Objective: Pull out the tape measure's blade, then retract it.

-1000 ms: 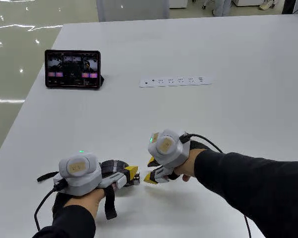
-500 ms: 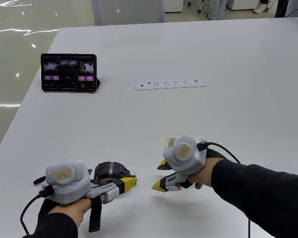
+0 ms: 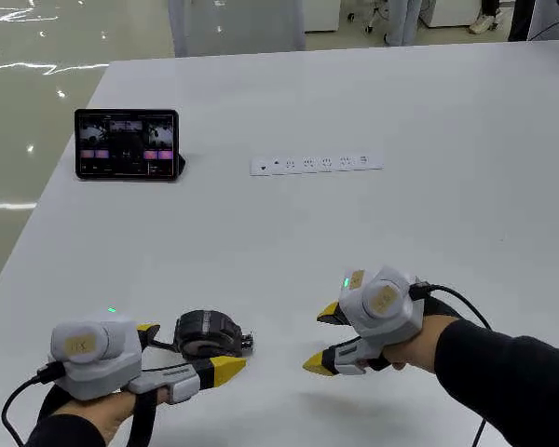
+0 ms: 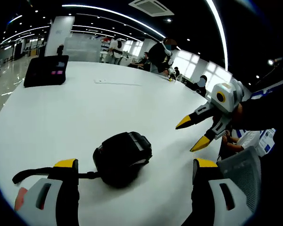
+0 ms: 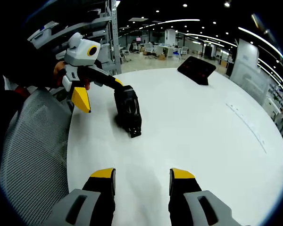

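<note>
Black tape measure (image 3: 208,333) lies on white bench (image 3: 354,223), blade hook at case mouth. Left tongs (image 4: 136,165) spread wide, tape measure between jaws, contact with case not clear. Strap (image 4: 33,173) trails from tape measure past one left jaw. Right tongs (image 3: 321,337) near tape measure, apart from it, jaws parted, holding nothing. Tablet (image 3: 127,144) and power strip (image 3: 315,164) well beyond tape measure.
</note>
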Demonstrator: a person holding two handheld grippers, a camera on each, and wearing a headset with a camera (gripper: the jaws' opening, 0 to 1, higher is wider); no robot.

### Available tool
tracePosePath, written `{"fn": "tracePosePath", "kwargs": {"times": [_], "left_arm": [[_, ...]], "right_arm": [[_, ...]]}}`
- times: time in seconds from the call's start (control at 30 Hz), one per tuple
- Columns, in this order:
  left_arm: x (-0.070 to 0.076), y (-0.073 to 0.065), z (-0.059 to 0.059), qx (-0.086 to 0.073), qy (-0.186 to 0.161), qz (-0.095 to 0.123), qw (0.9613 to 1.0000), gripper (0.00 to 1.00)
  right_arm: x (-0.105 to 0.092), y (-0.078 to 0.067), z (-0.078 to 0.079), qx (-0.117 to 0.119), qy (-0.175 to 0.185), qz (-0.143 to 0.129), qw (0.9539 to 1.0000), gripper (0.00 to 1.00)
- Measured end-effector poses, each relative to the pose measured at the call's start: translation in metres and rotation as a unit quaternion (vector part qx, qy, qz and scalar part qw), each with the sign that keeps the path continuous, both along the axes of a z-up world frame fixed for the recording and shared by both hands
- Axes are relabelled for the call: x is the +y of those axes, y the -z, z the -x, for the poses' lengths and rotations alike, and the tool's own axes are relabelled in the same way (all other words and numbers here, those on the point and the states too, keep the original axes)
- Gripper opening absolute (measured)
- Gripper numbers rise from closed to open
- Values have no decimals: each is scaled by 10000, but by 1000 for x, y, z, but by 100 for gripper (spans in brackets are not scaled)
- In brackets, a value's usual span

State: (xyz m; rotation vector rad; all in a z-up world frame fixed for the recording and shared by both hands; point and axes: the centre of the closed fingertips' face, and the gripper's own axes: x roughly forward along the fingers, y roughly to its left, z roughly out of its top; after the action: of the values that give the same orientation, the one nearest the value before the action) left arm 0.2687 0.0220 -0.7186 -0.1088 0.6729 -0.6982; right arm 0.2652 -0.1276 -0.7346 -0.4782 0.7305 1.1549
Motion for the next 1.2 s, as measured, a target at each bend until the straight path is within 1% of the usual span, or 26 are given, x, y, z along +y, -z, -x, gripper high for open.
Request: {"fn": "tracePosePath", "kwargs": {"times": [0.03,0.07,0.1,0.17,0.2,0.27,0.3,0.37,0.4,0.5,0.57,0.67,0.7,0.8,0.83,0.87,0.93,0.97,1.03,1.13,1.2], "left_arm": [[0,0,2,-58,136,-82,9999,99],[1,-2,4,-215,257,-175,9993,99],[3,-3,5,-219,290,-221,9991,99],[12,1,9,-180,341,-525,9979,99],[13,0,10,-221,365,-504,9978,99],[18,-1,10,-220,355,-482,9980,99],[23,-2,10,-169,315,-451,9983,99],[26,-5,14,-89,298,-360,9989,99],[29,-3,14,-46,319,-380,9988,99],[35,-2,18,-28,403,-506,9979,97],[40,-1,20,-6,430,-630,9971,99],[47,0,22,3,471,-709,9964,99],[51,2,24,-22,549,-845,9949,99],[55,10,32,38,727,-971,9926,99],[57,11,33,46,731,-973,9926,99],[59,12,35,90,723,-980,9925,99],[62,11,37,95,684,-991,9927,99],[64,8,38,75,690,-997,9926,97],[67,7,38,89,679,-1004,9926,94],[70,5,37,51,688,-1040,9922,98],[72,4,38,54,708,-1048,9920,99]], "right_arm": [[-3,-1,1,-15,12,-11,10000,45],[-7,-2,3,-80,-12,-44,10000,47],[-10,-2,5,-123,-23,-65,9999,48],[-18,-2,10,-131,-6,-109,9999,49],[-24,-1,13,-93,49,-123,9999,50],[-32,2,16,-32,157,-147,9998,54],[-37,2,19,7,226,-172,9996,56],[-45,1,21,22,344,-232,9991,58],[-48,1,21,28,397,-254,9989,59],[-59,-1,23,47,540,-306,9981,62],[-66,-3,25,26,591,-336,9977,64],[-76,-7,26,-16,644,-348,9973,66],[-81,-9,25,-38,698,-362,9969,66],[-91,-15,24,-56,854,-436,9954,68],[-94,-16,24,-55,901,-458,9949,68],[-98,-17,24,-61,956,-484,9942,68],[-103,-19,24,-69,1036,-539,9931,69],[-108,-18,25,-45,1094,-555,9924,70],[-115,-15,27,25,1183,-583,9913,71],[-124,-15,31,63,1275,-586,9901,74],[-131,-16,31,37,1343,-602,9891,76]]}}
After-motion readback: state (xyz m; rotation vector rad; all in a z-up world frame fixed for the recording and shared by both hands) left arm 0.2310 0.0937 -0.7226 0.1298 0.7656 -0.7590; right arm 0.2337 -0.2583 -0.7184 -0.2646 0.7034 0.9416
